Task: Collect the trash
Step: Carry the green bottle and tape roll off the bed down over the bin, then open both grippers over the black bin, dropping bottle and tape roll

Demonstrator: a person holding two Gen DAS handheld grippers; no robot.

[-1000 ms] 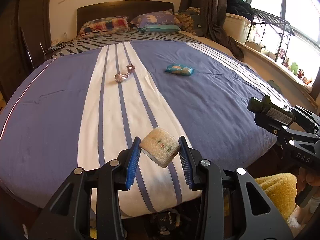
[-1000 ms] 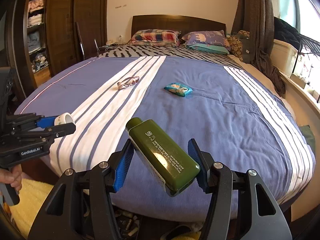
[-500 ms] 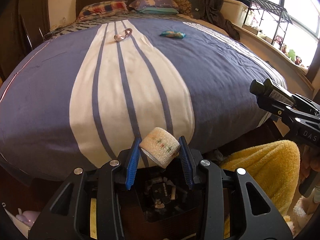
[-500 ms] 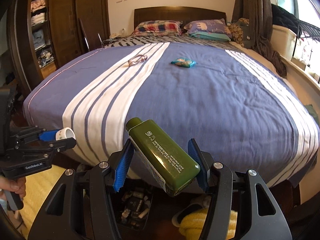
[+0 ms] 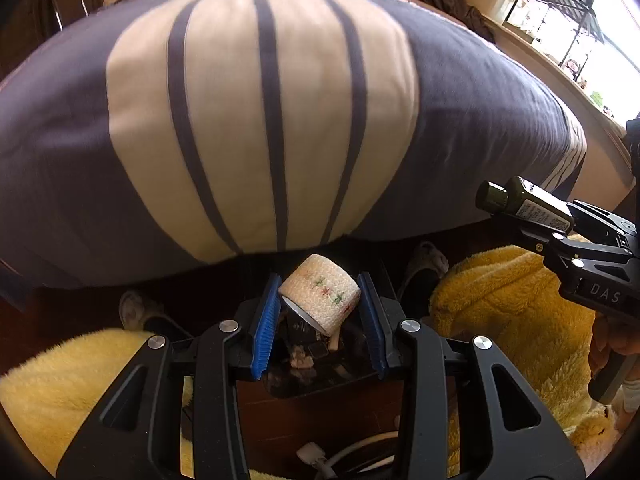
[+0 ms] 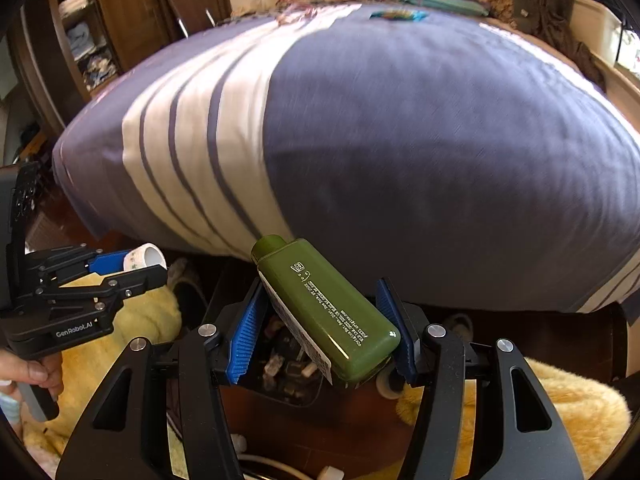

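- The left gripper (image 5: 320,320) is clamped on a roll of gauze tape (image 5: 320,300), which sits tilted between the blue pads (image 5: 264,332) near their tips. The roll is soft and round, so it could squash or roll out of the pinch if the hand jolts.
- The right gripper (image 6: 320,320) is clamped on a green bottle (image 6: 326,312) that lies slantwise across the pads (image 6: 242,340), with its cap end well beyond the fingertips and its base back between them. The plastic looks smooth and the hold is diagonal, so the bottle could pivot or slide forward before it is over the bin.
- A dark trash bin (image 6: 276,376), already holding scraps, sits directly beneath both sets of fingers, between the foot of the bed (image 5: 280,120) and two yellow fluffy slippers (image 5: 504,320).
- In my judgement the main risk is a miss. The bin mouth looks narrow beside the long bottle, so a tilted release could catch the rim and bounce onto the floor or the slippers.
- Both grippers crowd the same opening, the left one just left of the right fingers, so they could knock together.
- A white cable (image 5: 352,456) lies behind the fingers and could snag.
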